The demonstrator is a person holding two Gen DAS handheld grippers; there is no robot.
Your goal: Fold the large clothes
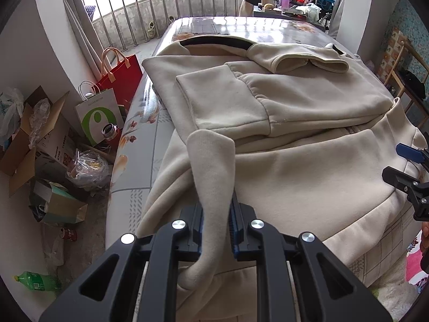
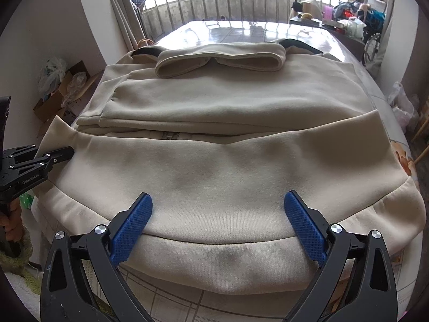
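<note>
The left gripper [image 2: 57,154] body reads "GenRobot.AI".

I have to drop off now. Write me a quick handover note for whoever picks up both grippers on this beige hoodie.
Left gripper: shut on a pinched-up fold at the near left corner of the beige hoodie.
Right gripper: open, holding nothing, its jaws spread over the hem band.
The hoodie lies on the table. Done: both sleeves folded in across the body, cuffs meeting near the collar.
Left: grip the hem with the right gripper, then likely carry the bottom edge up towards the collar and flatten it.
</note>
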